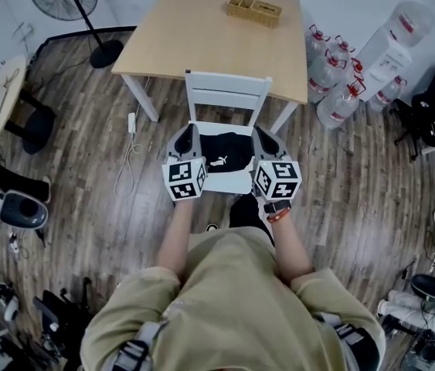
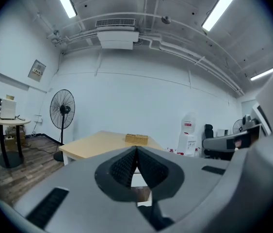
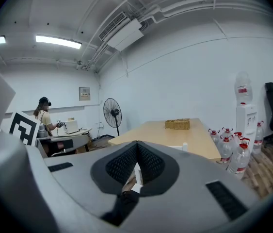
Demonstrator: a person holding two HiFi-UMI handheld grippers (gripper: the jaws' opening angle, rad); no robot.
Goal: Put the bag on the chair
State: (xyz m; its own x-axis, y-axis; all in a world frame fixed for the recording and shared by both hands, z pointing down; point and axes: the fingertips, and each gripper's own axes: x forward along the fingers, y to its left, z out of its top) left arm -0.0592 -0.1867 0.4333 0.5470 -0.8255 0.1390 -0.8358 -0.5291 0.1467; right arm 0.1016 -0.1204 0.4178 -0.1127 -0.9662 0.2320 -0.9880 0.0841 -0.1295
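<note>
Your left gripper [image 1: 188,136] and right gripper [image 1: 262,137] are both closed tight with nothing in them. The soft, black fabric bag [image 1: 225,151] slumps between them on the white slatted chair [image 1: 227,91].

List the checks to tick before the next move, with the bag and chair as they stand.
1. Bag lies on the chair seat: ok.
2. Left gripper shut, nothing between its jaws: ok.
3. Right gripper shut, nothing between its jaws: ok.
4. Chair upright at the table: ok.
5. Bag's sides inside the seat edges: cannot tell, the grippers cover them.
</note>
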